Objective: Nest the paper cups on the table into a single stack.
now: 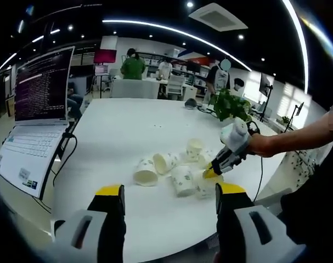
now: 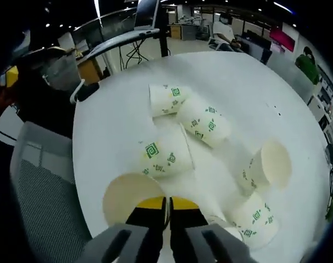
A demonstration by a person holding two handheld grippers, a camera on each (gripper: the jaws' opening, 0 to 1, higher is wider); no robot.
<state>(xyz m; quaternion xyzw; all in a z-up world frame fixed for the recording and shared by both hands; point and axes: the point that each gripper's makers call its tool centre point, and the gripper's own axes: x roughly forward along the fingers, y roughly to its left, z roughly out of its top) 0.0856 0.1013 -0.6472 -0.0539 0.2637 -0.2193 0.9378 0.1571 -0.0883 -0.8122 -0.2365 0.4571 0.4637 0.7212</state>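
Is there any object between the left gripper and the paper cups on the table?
Nothing visible blocks it. Bare white round table lies between the open left gripper and the white paper cups with green print. The right gripper, jaws together, sits at the far right of the cluster, not in the path.

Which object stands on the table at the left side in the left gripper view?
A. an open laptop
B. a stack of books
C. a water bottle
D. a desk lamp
A: an open laptop with a lit screen full of text stands at the edge of the white table.
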